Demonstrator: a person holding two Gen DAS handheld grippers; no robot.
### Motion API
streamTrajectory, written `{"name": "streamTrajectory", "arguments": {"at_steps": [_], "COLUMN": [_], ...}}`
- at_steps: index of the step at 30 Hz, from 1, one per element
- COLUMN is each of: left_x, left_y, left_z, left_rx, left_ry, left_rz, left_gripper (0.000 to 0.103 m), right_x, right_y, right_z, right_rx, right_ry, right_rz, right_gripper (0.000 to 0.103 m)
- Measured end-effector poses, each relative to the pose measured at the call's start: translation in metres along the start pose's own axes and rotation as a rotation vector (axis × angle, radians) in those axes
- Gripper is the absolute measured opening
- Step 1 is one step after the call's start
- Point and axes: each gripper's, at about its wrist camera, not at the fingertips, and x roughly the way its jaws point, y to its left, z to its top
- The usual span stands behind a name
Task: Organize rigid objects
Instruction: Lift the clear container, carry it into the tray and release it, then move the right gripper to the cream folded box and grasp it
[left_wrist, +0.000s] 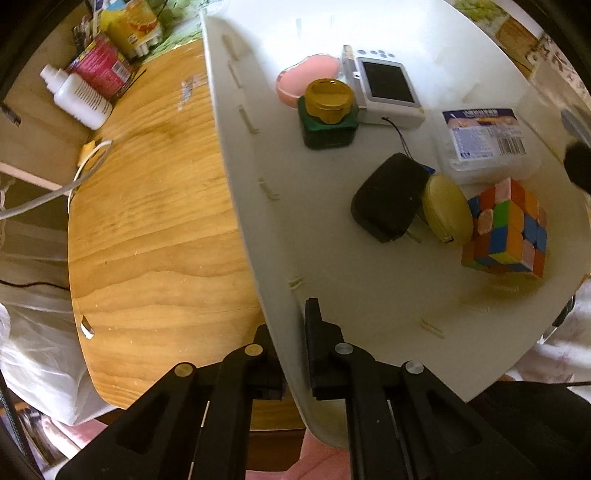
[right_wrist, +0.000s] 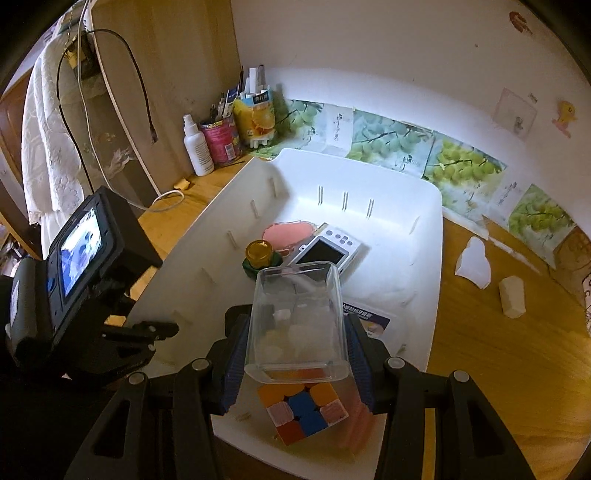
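A white plastic bin (left_wrist: 332, 266) stands on a wooden table. My left gripper (left_wrist: 289, 315) is shut on its near wall, one finger outside and one inside. In the bin lie a Rubik's cube (left_wrist: 506, 229), a black adapter (left_wrist: 388, 197), a gold oval case (left_wrist: 447, 210), a labelled clear box (left_wrist: 484, 142), a white camera (left_wrist: 388, 90), a green jar with a gold lid (left_wrist: 328, 110) and a pink piece (left_wrist: 306, 79). My right gripper (right_wrist: 295, 321) is shut on an empty clear tub (right_wrist: 297, 317), held tilted over the cube (right_wrist: 301, 410) in the bin (right_wrist: 406, 210).
A white spray bottle (right_wrist: 197, 147), a pink can (right_wrist: 221, 142) and a yellow carton (right_wrist: 256, 118) stand at the table's back left corner. A white cable (left_wrist: 74, 177) trails off the left edge. Two white pieces (right_wrist: 474, 266) lie on the bare wood (right_wrist: 498, 362) right of the bin.
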Motion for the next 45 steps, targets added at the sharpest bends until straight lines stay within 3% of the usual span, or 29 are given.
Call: {"name": "streamTrajectory", "arguments": {"at_steps": [3,5,6,14,26,38,45], "left_x": [0.001,0.002,0.002,0.007,0.011,0.017,0.023], "left_y": [-0.002,-0.004,-0.005,0.004,0.016,0.001,0.0], "left_z": [0.001,0.002,0.003,0.009,0.007,0.009,0.016], "left_rx": [-0.003,-0.015,-0.028,-0.142,-0.346,-0.444,-0.488], "left_ry": [0.005,0.01,0.013,0.041,0.064,0.102,0.136], "left_rz": [0.021,0.033,0.036,0.049,0.099,0.19,0.219], "left_gripper": [0.01,0.01,0.01,0.01,0.014,0.02,0.023], "right_x": [0.001,-0.001,-0.002,-0.007,-0.004,0.045,0.07], "right_y": [-0.003,-0.007,-0.009,-0.045,-0.143,-0.246,-0.281], "right_z": [0.0,0.001,0.001,0.002,0.004,-0.008,-0.014], "right_rx": [-0.005,-0.01,-0.012,-0.032,0.003,0.142,0.243], "right_ry": [0.006,0.001,-0.003,0.004,-0.017,0.003,0.004], "right_rz": [0.01,0.016,0.019,0.008,-0.05,-0.164,-0.17], "right_gripper": [0.053,0.064,0.065,0.065,0.07,0.072,0.072]}}
